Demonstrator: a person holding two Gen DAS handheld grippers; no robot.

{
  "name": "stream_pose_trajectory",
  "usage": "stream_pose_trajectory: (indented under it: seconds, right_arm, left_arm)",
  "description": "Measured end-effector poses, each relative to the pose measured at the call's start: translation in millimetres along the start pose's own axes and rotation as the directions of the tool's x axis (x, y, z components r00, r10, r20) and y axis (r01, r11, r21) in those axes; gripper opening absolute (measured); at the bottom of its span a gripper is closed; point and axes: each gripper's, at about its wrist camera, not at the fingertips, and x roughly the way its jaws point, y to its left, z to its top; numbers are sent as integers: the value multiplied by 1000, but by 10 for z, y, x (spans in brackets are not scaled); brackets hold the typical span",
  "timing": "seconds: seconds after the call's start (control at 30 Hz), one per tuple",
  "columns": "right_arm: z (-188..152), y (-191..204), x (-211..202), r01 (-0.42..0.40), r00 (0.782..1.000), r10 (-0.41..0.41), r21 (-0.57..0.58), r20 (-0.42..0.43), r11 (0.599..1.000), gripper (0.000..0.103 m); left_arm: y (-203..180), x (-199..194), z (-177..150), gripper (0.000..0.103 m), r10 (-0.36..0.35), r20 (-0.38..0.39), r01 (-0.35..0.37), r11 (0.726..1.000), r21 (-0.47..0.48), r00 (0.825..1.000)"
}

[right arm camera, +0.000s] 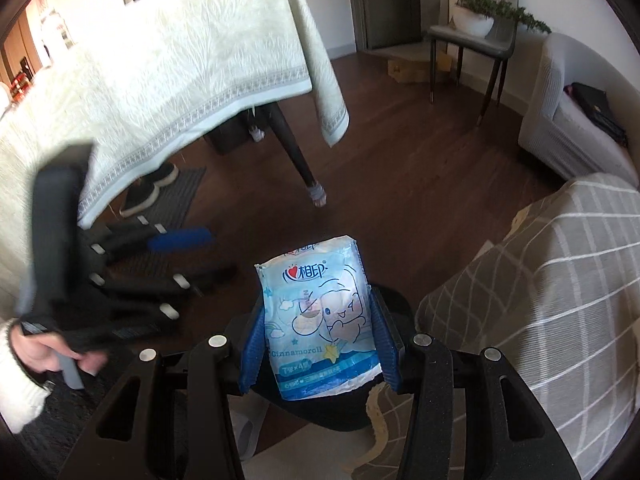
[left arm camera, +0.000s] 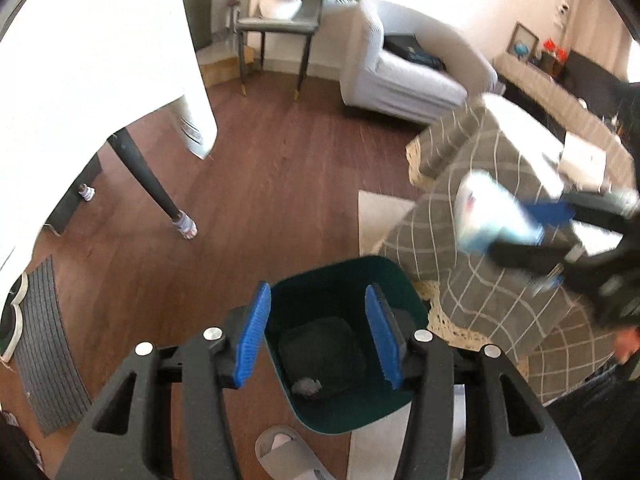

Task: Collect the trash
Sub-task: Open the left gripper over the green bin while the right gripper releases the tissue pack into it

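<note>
We are holding left gripper (left arm camera: 318,336) over dark green bin (left arm camera: 384,412), jaws standing wide apart, gripping nothing. Grey crumpled wad (left arm camera: 306,387) is lying on bin floor. Our right gripper (right arm camera: 320,340) is clamping blue-white tissue pack (right arm camera: 320,320) between jaws, hovering beside checked blanket (right arm camera: 540,300), above wooden floor (right arm camera: 420,168).

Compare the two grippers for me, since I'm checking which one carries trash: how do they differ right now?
The right gripper is shut on a blue and white tissue packet; the left gripper is open and holds nothing. The left gripper hangs directly above the dark green bin, which has a crumpled grey scrap at the bottom; the right gripper, seen from the left wrist, is off beside the plaid-covered furniture. Both have blue finger pads.
</note>
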Motion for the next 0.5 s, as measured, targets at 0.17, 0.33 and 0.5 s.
stream_pose_trajectory:
  seconds: [0.17,0.33,0.5]
  right_arm:
    - [-52,51,248,-1,998,1,6,-56,1000,48]
    - [-193,87,501,7,993,-6,3,-117,1000,48]
    - [-385,106,798,42,978,-49,-39,-205,998,48]
  left_arm:
    - [73,-266,92,39,-1,65,2,1000,-6,998]
    - [111,-427,143,32,-14,92,16,1000,-27,996]
    - [44,-596,224,32,-33,131,37,999,-29,991]
